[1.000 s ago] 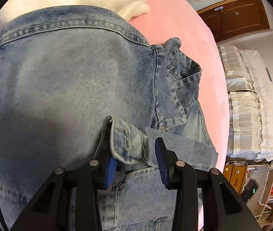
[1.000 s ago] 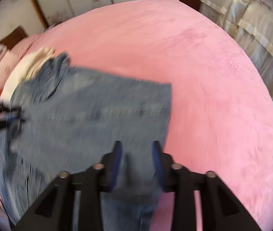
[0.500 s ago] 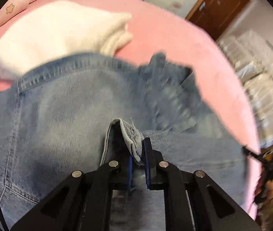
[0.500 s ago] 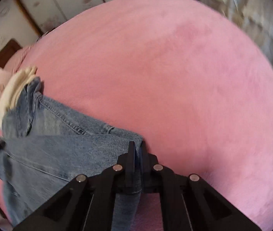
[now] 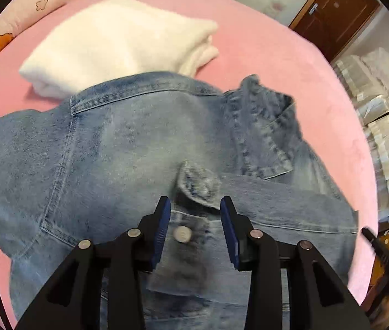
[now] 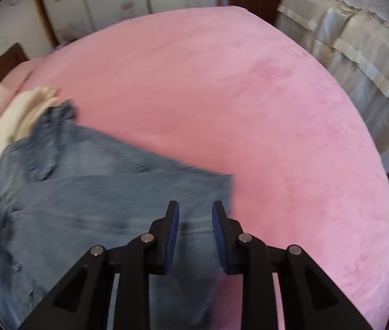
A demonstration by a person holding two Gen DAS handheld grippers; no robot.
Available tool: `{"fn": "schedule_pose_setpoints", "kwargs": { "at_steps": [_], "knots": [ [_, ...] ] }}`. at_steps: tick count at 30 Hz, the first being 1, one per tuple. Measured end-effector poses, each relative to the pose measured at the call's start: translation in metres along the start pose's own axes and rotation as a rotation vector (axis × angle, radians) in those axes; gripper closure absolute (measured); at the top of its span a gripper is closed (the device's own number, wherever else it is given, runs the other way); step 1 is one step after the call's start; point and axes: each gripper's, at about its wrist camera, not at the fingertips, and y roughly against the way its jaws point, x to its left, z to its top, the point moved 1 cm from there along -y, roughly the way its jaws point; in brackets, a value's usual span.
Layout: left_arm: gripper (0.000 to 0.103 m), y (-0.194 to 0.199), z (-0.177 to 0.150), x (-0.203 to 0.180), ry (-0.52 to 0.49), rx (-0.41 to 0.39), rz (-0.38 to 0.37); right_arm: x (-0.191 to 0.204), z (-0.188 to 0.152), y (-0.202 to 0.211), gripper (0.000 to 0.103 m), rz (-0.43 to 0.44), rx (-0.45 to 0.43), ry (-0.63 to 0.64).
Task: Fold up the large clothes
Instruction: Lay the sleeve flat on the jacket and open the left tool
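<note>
I read this as the gap between two folds: the denim jacket (image 5: 128,148) lies on the pink bed (image 6: 249,104) with one sleeve already laid across its body, and neither tool grips it. To do the next fold well, I would take a fresh hold on a hem or side seam through every layer, lift only enough to clear the bed, and carry the edge straight over so the sleeve stays tucked rather than dragging out.

My left gripper (image 5: 195,206) hangs over the jacket just short of the sleeve cuff (image 5: 198,185), fingers spread wide with nothing between them; a metal button (image 5: 182,233) shows in the gap. Whether the tips brush the cloth I cannot tell.

My right gripper (image 6: 195,210) sits over the jacket's far edge, nearest the bare bed, its fingers apart and empty, a little narrower than the left. That view is smeared by motion, so I would not trust it for the exact hem line.

A folded white blanket (image 5: 117,41) lies touching the jacket's far side, partly under it, so I would fold away from it.
</note>
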Motion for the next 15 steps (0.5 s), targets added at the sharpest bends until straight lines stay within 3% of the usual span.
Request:
{"fn": "schedule_pose_setpoints", "kwargs": {
  "at_steps": [3,5,8,11,13,15],
  "knots": [
    [0.068,-0.006,-0.012,-0.024,-0.003,-0.001,-0.071,0.043,-0.019,0.006,0.078,0.108,-0.002,0.014],
    [0.068,-0.022,-0.024,-0.045,-0.003,0.046,-0.126,0.076,-0.030,0.000,0.078,0.161,0.011,0.039],
    [0.068,-0.040,-0.048,-0.069,-0.045,0.085,-0.129,0.110,-0.046,-0.019,0.078,0.226,0.057,0.054],
    [0.069,-0.056,-0.066,-0.072,-0.083,0.096,-0.087,0.114,-0.066,-0.042,0.082,0.193,0.113,0.093],
    [0.072,-0.055,-0.069,-0.066,-0.105,0.084,-0.097,0.098,-0.077,-0.039,0.089,0.172,0.098,0.121],
    [0.075,-0.054,-0.069,-0.059,-0.129,0.091,-0.105,0.075,-0.084,-0.029,0.090,0.091,0.074,0.153]
  ]
}}
